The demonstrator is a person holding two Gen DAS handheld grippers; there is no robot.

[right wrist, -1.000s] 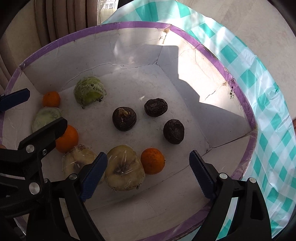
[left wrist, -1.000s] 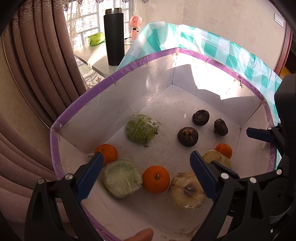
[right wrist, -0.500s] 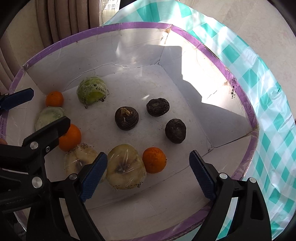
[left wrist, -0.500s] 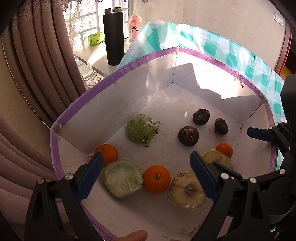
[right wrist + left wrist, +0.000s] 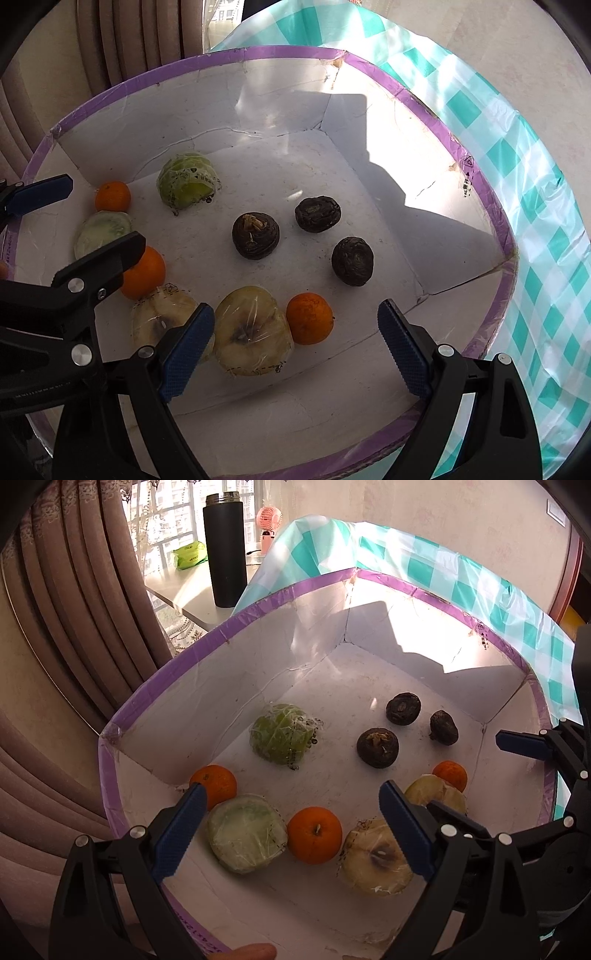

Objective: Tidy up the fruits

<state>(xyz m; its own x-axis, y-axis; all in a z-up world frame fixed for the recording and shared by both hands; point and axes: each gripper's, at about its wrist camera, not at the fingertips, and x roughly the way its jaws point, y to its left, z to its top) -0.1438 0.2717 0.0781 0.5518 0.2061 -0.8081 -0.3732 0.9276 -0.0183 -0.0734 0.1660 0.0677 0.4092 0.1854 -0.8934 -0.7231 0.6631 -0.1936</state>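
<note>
Hiding wrapped apple [image 5: 162, 325] behind left tongs [image 5: 88, 236]

My landmark is the middle dark fruit [image 5: 255, 236]; beyond it the white floor runs bare to the box's far corner [image 5: 325, 122], free for me to pass; two more dark fruits [image 5: 317, 214] [image 5: 352, 266] crowd its right; a wrapped green fruit [image 5: 188, 181] blocks its left; nearer me, wrapped pale fruits [image 5: 253, 330] and oranges [image 5: 309, 323] bar the way; purple-edged walls close all round.
</note>
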